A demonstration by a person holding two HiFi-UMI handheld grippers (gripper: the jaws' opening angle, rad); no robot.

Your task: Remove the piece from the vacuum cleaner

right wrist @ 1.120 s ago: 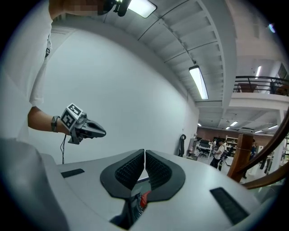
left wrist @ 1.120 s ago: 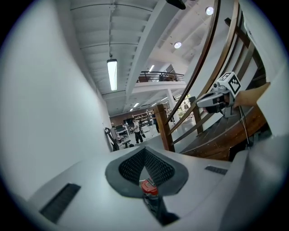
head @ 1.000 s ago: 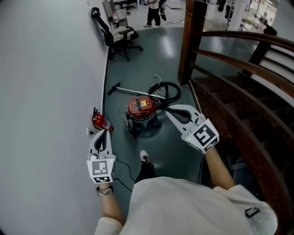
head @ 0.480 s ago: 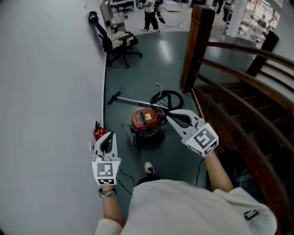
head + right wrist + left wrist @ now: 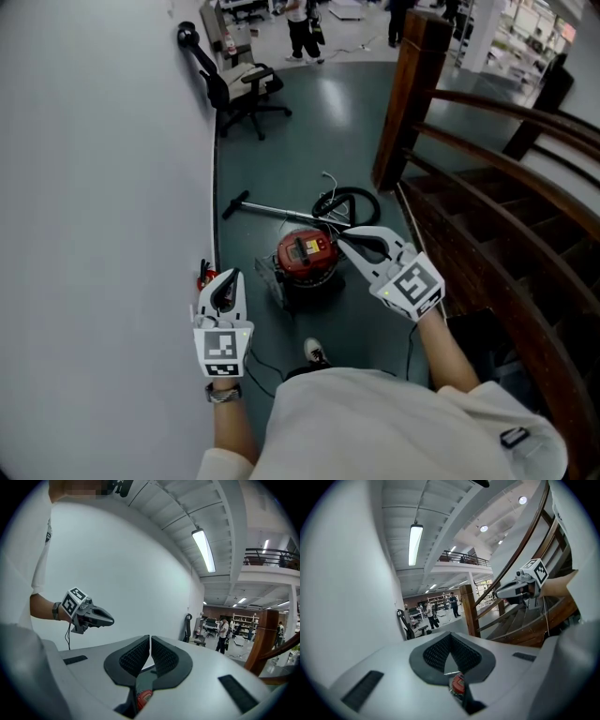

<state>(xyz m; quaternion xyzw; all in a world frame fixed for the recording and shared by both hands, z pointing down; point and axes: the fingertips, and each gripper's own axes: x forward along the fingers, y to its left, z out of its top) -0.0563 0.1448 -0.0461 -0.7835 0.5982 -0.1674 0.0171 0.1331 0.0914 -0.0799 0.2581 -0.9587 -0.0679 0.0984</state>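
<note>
Head view, left to right: white wall (image 5: 94,187); a red fire extinguisher (image 5: 204,277) at its foot, partly hidden behind the left gripper (image 5: 228,276). Left gripper held in the air, jaws fully together, nothing between the pads. Red vacuum cleaner (image 5: 306,253) stands on the grey floor (image 5: 309,122) between the two grippers and below them; neither touches it. Its metal wand (image 5: 272,208) lies on the floor behind it, and the black hose (image 5: 354,201) is looped at the back right. Right gripper (image 5: 343,235) is also in the air, its tip just right of the canister lid, jaws closed and empty. Wooden stair railing (image 5: 487,112) at far right
</note>
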